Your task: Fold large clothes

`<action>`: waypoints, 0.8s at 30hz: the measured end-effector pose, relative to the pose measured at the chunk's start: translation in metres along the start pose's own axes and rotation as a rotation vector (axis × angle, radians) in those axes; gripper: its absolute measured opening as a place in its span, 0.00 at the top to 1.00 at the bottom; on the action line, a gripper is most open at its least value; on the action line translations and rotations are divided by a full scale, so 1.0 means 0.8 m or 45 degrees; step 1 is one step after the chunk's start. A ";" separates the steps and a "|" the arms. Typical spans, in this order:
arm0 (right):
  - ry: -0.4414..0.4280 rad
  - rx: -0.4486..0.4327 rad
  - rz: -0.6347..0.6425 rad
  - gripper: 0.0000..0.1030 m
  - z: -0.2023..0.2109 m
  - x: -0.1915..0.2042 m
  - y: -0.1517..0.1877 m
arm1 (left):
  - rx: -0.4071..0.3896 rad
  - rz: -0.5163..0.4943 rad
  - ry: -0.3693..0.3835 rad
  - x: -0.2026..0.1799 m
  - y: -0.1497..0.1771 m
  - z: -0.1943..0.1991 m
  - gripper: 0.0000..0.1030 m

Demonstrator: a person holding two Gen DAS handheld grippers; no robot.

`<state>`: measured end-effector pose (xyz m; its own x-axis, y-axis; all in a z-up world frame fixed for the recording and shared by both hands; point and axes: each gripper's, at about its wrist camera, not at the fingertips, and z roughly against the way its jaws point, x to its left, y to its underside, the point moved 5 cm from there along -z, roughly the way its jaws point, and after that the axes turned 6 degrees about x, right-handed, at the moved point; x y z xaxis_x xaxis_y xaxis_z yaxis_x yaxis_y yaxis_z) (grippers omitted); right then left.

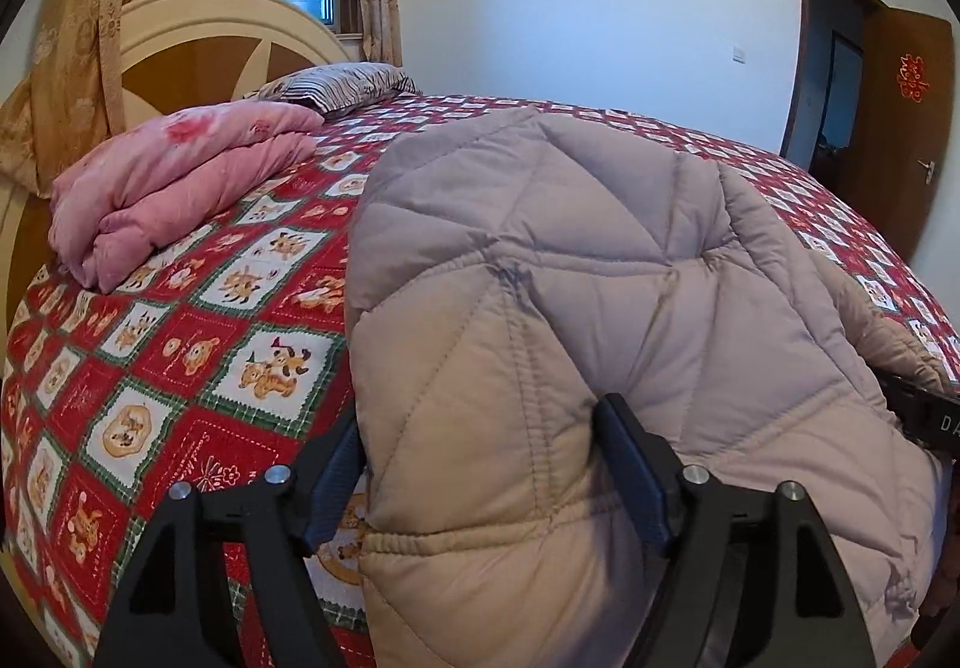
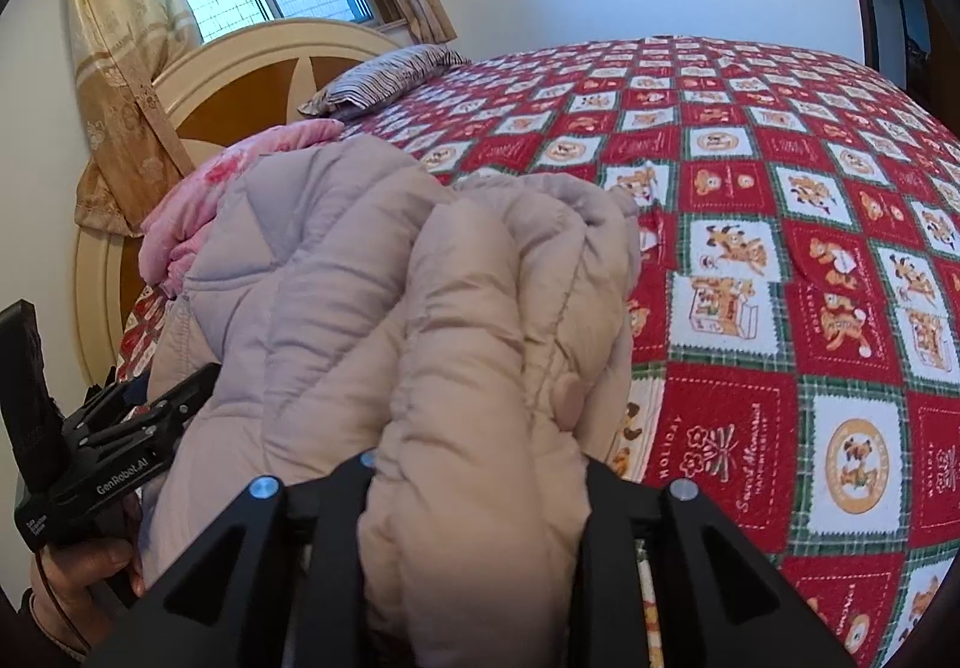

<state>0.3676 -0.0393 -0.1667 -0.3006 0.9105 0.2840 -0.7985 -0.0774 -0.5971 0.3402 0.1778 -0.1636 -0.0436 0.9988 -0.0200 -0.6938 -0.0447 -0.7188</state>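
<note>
A beige quilted puffer coat (image 1: 576,260) lies bunched on the red patterned bedspread (image 1: 180,356). My left gripper (image 1: 480,464) is shut on a thick fold of the coat's near edge, which bulges between its fingers. My right gripper (image 2: 474,494) is shut on another thick bundle of the same coat (image 2: 432,296), which hides the fingertips. The left gripper and the hand holding it show at the left edge of the right wrist view (image 2: 120,440). The right gripper's tip shows at the right edge of the left wrist view (image 1: 924,416).
A folded pink quilt (image 1: 174,188) lies by the cream headboard (image 1: 198,32). A striped pillow (image 1: 342,86) sits at the head of the bed. Bare bedspread (image 2: 780,248) stretches to the right of the coat. An open wooden door (image 1: 888,128) stands far right.
</note>
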 end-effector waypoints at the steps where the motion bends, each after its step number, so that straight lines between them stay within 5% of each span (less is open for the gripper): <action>1: 0.002 0.003 -0.002 0.73 -0.002 0.001 -0.001 | 0.001 0.000 -0.008 0.000 0.000 0.000 0.22; 11: 0.032 -0.004 -0.044 0.53 -0.013 -0.006 -0.001 | 0.011 0.048 -0.074 0.011 0.001 -0.009 0.05; 24: 0.050 0.010 -0.081 0.44 -0.029 -0.019 0.003 | 0.033 0.140 0.002 0.020 0.010 -0.029 0.01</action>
<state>0.3825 -0.0437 -0.1898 -0.2285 0.9289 0.2914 -0.8194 -0.0219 -0.5728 0.3503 0.1940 -0.1859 -0.1195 0.9879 -0.0992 -0.7033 -0.1548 -0.6938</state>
